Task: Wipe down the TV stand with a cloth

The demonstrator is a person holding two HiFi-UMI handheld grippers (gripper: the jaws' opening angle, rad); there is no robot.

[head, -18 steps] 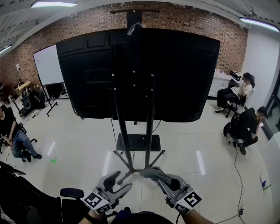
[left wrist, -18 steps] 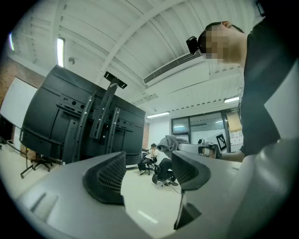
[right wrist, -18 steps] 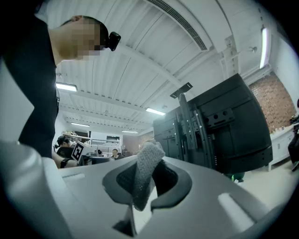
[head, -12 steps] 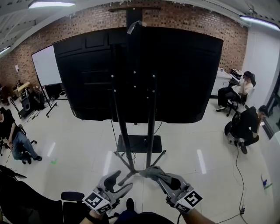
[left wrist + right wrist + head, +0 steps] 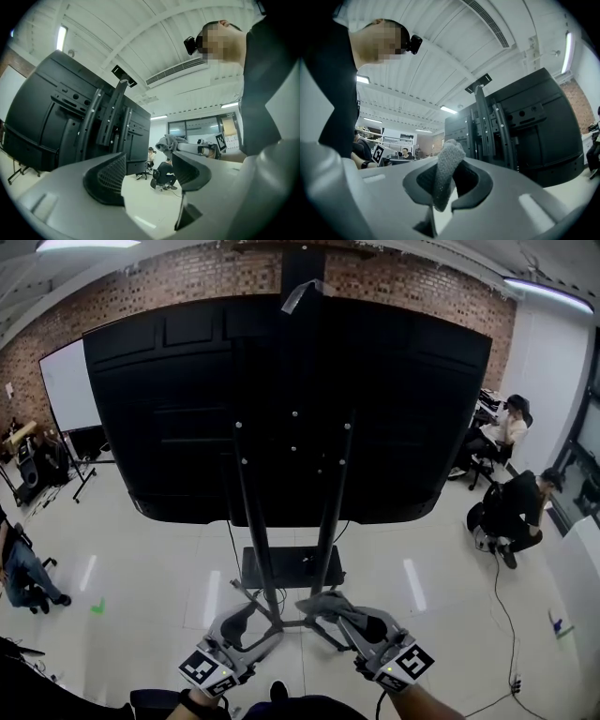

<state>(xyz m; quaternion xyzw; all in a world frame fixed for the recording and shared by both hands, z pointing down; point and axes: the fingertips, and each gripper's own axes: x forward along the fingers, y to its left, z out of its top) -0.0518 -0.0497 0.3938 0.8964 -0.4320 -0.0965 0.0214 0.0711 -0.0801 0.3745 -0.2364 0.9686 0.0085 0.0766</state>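
Note:
The black TV stand (image 5: pixel 330 512) rises in front of me on two uprights, carrying the back of a big black screen (image 5: pixel 187 399); its base legs (image 5: pixel 323 632) and a shelf (image 5: pixel 281 568) sit on the floor. My right gripper (image 5: pixel 323 606) is shut on a grey cloth (image 5: pixel 330 607) (image 5: pixel 447 171), held low just right of the stand's base. My left gripper (image 5: pixel 251 632) (image 5: pixel 149 174) is open and holds nothing, low at the left of the base. The stand's uprights (image 5: pixel 497 136) (image 5: pixel 91 131) show in both gripper views.
A whiteboard (image 5: pixel 67 385) stands back left. People sit on chairs at the right (image 5: pixel 506 512) and at the far left (image 5: pixel 23 568). A cable (image 5: pixel 502 615) runs over the white floor at the right. A black chair (image 5: pixel 155 699) is near my left.
The view has moved closer to the stand, so the screen looks larger. Both grippers keep their pose, the right one still holding the cloth.

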